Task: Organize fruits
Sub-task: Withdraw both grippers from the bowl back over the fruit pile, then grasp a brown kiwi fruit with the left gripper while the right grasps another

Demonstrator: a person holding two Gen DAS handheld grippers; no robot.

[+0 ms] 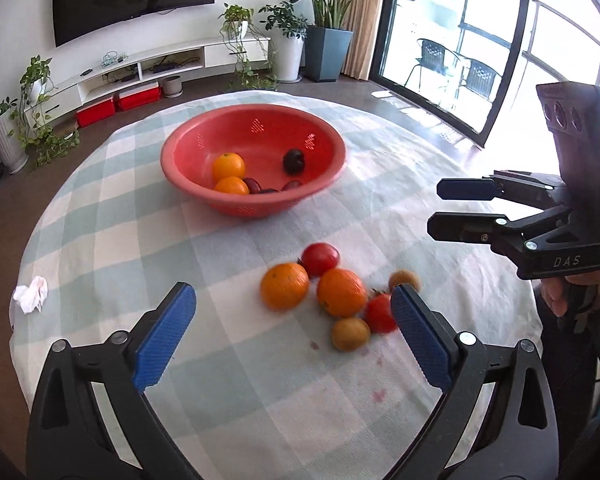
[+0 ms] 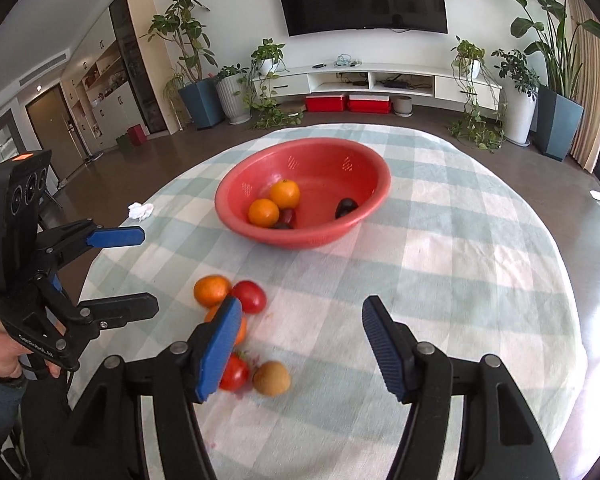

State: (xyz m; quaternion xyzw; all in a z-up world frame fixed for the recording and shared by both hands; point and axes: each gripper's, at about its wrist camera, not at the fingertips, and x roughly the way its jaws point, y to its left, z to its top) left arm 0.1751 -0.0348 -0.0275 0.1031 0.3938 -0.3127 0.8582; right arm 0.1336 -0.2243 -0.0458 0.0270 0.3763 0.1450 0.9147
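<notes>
A living room is showing behind the work: a wall television, a low white shelf, potted plants, a glass door on one side. The round table point(image 1: 220, 360) is wearing a pale checked cloth. The red bowl point(image 1: 253, 160) is sitting toward its far side and serves as landmark.

Inside the bowl, two oranges point(image 1: 229, 166) are lying with several dark fruits point(image 1: 293, 161). On the near side of the bowl, well apart from it, a loose cluster is waiting: an orange point(image 1: 285, 286), a second orange point(image 1: 341, 292), a red tomato-like fruit point(image 1: 320, 258), another red one point(image 1: 380, 314), and two brown kiwi-like fruits point(image 1: 351, 334). A crumpled white tissue point(image 1: 31, 294) is lying left of the bowl, near the table edge.

Left claw point(image 1: 292, 336) is standing wide, nothing between its pads, pointing down toward the cluster. Right claw point(image 2: 300, 352) is standing partly open, also empty, angled down over the same cluster. A hand point(image 1: 560, 292) is gripping the right handle.

Risks, as judged:
- Both claws are aiming at one tight pile; they may be colliding or nudging fruit.
- The round fruits are touching; closing on one may be rolling its neighbours toward the near table edge.
- The red fruits look soft; a hard squeeze may be bruising them. Faint reddish stains are already showing on the cloth.
</notes>
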